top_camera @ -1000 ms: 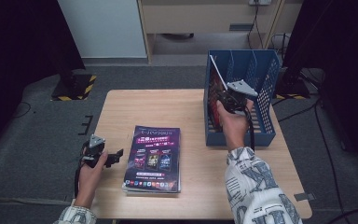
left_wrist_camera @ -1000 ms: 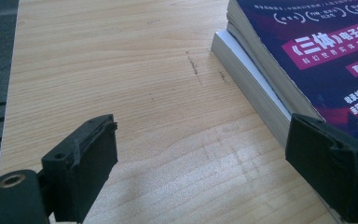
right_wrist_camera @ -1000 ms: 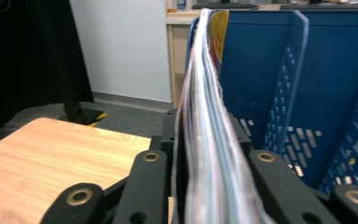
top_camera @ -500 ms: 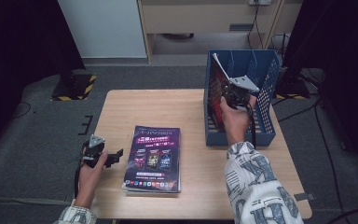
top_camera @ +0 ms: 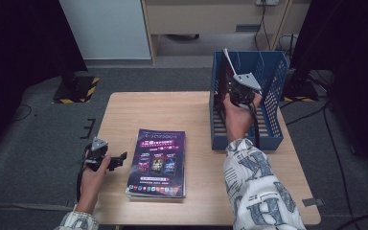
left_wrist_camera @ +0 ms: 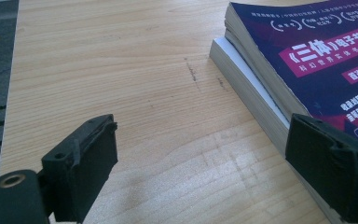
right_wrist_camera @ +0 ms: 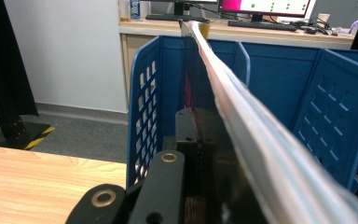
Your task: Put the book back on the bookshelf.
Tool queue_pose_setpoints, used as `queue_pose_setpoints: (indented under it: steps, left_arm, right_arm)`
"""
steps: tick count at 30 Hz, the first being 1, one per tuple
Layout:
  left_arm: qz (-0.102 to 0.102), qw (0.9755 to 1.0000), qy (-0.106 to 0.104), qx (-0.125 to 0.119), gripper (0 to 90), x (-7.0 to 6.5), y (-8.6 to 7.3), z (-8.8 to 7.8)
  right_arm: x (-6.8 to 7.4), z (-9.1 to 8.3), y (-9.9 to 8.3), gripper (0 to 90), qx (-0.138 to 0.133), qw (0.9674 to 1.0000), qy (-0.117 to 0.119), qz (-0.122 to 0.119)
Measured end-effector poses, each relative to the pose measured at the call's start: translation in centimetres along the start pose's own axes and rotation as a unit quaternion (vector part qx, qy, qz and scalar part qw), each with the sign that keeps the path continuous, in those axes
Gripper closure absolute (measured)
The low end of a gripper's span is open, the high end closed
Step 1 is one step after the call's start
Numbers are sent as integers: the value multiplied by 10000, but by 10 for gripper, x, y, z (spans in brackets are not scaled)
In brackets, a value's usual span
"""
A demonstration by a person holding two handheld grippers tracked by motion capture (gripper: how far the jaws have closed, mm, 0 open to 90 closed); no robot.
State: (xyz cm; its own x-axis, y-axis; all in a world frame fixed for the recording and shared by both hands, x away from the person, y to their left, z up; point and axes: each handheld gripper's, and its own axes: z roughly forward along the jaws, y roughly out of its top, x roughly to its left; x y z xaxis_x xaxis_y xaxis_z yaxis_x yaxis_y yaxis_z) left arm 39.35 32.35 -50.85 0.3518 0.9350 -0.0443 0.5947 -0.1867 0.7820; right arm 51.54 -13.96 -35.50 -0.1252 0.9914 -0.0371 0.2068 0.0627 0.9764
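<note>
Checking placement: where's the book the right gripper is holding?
High view, right side: the book stands tilted inside the blue file rack at its left wall, clamped in the right gripper.

In the right gripper view, the held magazine [right_wrist_camera: 242,116] runs out past the bottom right corner, its near edge blurred, and it hides the right tool's far jaw. In the high view, the blue file rack [top_camera: 273,96] and the person's right hand [top_camera: 238,115] cover the magazine's lower part. In the left gripper view, the stack of books [left_wrist_camera: 279,60] is cut off by the right edge, and the cover's small print is too fine to read. The left tool [left_wrist_camera: 205,172] has both jaws clipped by the bottom edge.
</note>
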Motion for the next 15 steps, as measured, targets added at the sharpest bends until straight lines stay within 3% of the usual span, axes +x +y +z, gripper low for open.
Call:
queue_pose_setpoints:
  steps: [6, 12, 15]
  left_arm:
    - [52, 10000, 6, 2, 82, -1, 1, 1]
    - [84, 9999, -44, 45, 92, -2, 2, 2]
    - [76, 10000, -34, 31, 92, -2, 2, 1]
  right_arm:
    - [5, 8, -6, 868, 27, 10000, -22, -18]
    - [18, 10, -12, 861, 16, 9997, 139, -178]
    - [27, 9, -13, 816, 52, 9991, 314, -265]
